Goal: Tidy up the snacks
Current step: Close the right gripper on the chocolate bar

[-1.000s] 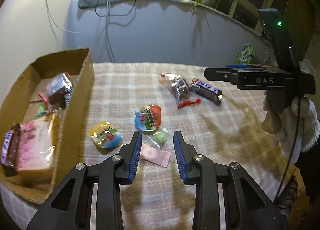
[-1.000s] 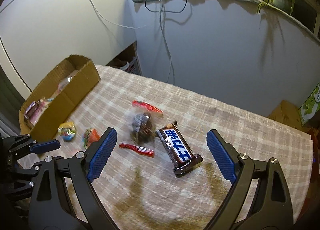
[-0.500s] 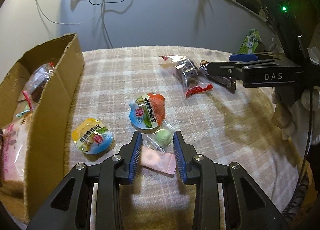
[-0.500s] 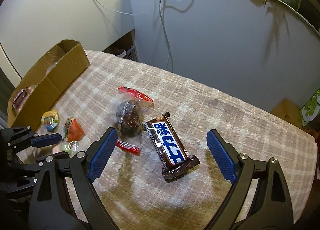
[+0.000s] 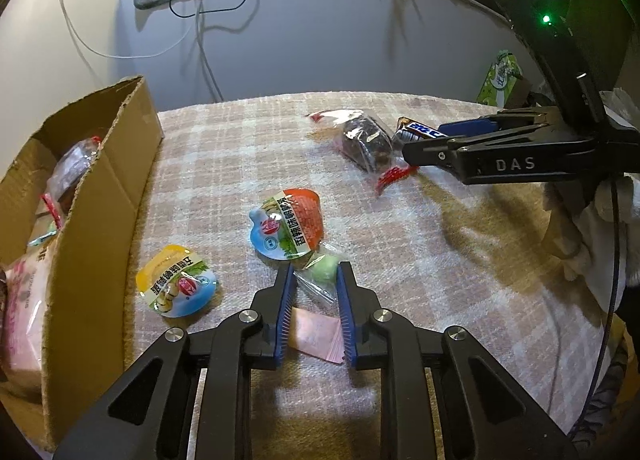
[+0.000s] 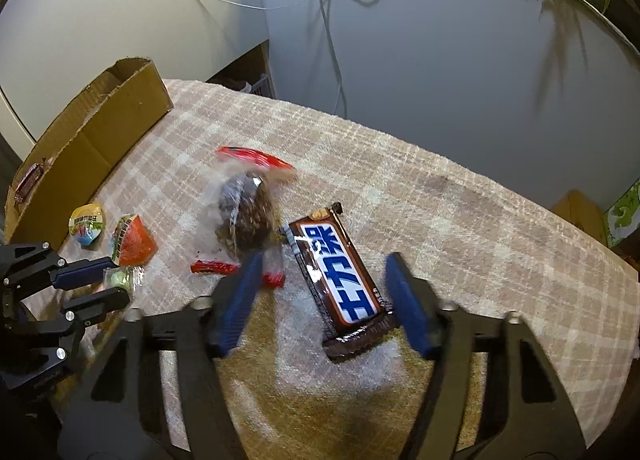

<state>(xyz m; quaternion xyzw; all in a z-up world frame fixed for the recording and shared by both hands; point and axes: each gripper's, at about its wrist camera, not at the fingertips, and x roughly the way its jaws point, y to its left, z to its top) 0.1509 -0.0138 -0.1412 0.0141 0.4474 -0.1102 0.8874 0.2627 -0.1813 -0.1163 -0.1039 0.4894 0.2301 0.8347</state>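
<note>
My left gripper point(image 5: 314, 274) is open, low over the checked cloth, its blue pads on either side of a clear-wrapped green candy point(image 5: 324, 272). A pink sachet point(image 5: 316, 334) lies between the fingers further back. An orange jelly cup point(image 5: 290, 222) and a yellow jelly cup point(image 5: 176, 286) lie just beyond. My right gripper point(image 6: 322, 272) is open and straddles a brown chocolate bar point(image 6: 338, 278) with blue lettering. A clear bag of dark snack point(image 6: 244, 212) lies left of the bar. The cardboard box point(image 5: 100, 196) holds several snacks.
The table's checked cloth point(image 5: 440, 260) falls off at the right and near edges. The box point(image 6: 92, 140) stands at the table's left edge. A grey wall with hanging cables stands behind. A green carton point(image 5: 500, 78) sits off the table, far right.
My left gripper has moved forward and narrowed around the green candy. My right gripper has dropped and narrowed around the chocolate bar.
</note>
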